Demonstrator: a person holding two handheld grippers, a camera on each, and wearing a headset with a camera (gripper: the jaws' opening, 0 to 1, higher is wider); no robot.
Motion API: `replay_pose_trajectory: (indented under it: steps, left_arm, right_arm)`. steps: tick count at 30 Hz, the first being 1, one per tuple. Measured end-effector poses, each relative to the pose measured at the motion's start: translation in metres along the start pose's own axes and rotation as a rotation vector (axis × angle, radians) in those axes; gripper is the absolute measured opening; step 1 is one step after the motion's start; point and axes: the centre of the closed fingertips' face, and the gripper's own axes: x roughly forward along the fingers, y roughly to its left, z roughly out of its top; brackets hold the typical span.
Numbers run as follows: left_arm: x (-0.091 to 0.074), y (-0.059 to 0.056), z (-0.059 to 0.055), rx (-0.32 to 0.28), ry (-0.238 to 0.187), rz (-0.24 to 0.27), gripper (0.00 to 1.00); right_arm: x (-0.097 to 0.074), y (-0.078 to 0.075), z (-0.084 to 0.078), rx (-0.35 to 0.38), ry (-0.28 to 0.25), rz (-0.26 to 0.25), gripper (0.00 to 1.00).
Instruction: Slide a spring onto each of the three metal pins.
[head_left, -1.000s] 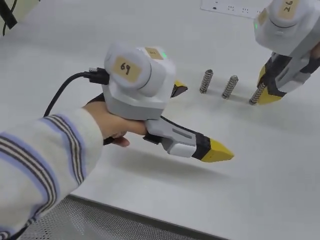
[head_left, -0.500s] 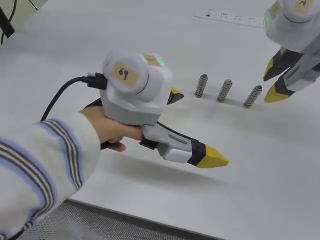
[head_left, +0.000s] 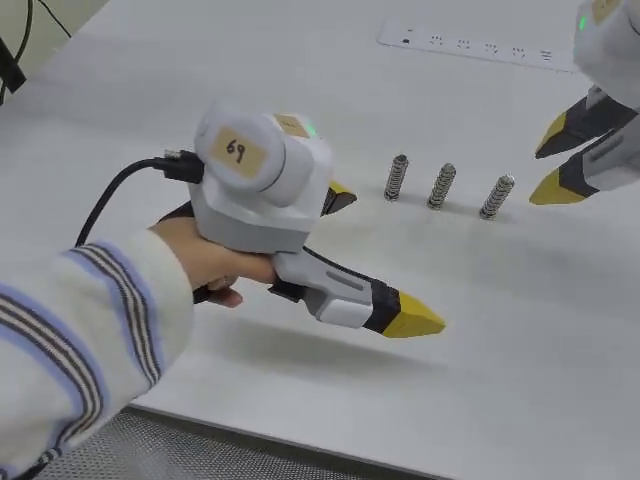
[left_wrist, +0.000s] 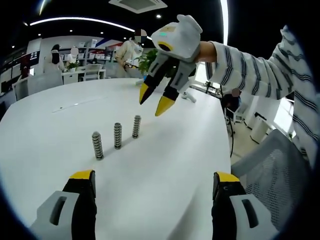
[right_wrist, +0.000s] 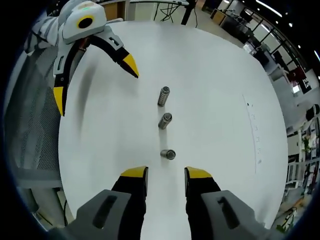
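1. Springs (head_left: 441, 186), three of them, stand upright in a short row on the white table (head_left: 200, 80), right of centre in the upper half of the head view; whether a pin sits inside each I cannot tell. My left gripper (head_left: 399, 260) sits mid-frame, held by a hand (head_left: 205, 262) coming out of a striped sleeve (head_left: 80, 340) at lower left. Its jaws are spread wide and empty, one yellow tip near the leftmost spring. A black cable (head_left: 120, 190) runs off its back. My right gripper (head_left: 535, 178) hangs at the right edge, jaws apart with nothing between them, clear of the last spring. A power strip (head_left: 470, 45) lies along the top
2. Left gripper view: my own jaws rise at lower left and lower right, far apart, holding nothing. The springs stand left of centre above the left jaw, and the right gripper hovers at top centre, tips parted, off the row
3. Right gripper view: my jaws at bottom centre show a modest gap, empty. The springs run up the middle, the nearest just above that gap. The left gripper sits upper left, wide open
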Motion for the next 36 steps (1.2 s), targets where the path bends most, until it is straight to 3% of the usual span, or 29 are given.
replay_pose_trajectory:
  steps: [7, 11, 13, 15, 21, 25, 29, 33, 36]
  left_arm:
    - [-0.005, 0.004, 0.001, -0.017, -0.002, 0.009, 0.94]
    - [-0.009, 0.008, 0.003, -0.027, -0.015, 0.023, 0.95]
    - [-0.011, 0.008, 0.003, -0.030, -0.018, 0.026, 0.95]
    - [-0.013, 0.009, 0.003, -0.030, -0.016, 0.031, 0.95]
    - [-0.019, 0.012, 0.000, -0.049, -0.021, 0.038, 0.95]
    - [-0.019, 0.013, -0.002, -0.062, -0.016, 0.044, 0.95]
    - [-0.020, 0.012, -0.003, -0.068, -0.012, 0.042, 0.95]
    - [-0.023, 0.012, -0.003, -0.074, -0.012, 0.046, 0.96]
    - [-0.025, 0.012, -0.004, -0.080, -0.015, 0.040, 0.95]
  right_arm:
    - [-0.009, 0.016, -0.002, 0.095, -0.072, -0.035, 0.34]
    - [-0.007, 0.029, -0.005, 0.156, -0.115, -0.030, 0.40]
    - [-0.007, 0.038, -0.008, 0.177, -0.124, -0.018, 0.43]
    - [-0.009, 0.048, -0.011, 0.179, -0.119, -0.019, 0.40]
    - [-0.009, 0.056, -0.018, 0.312, -0.163, -0.050, 0.43]
    - [-0.002, 0.070, -0.017, 0.390, -0.215, -0.056, 0.49]
    - [0.005, 0.084, -0.023, 0.466, -0.225, -0.067, 0.53]
    - [0.007, 0.090, -0.020, 0.579, -0.308, -0.076, 0.59]
    - [0.004, 0.092, -0.020, 0.593, -0.323, -0.096, 0.59]
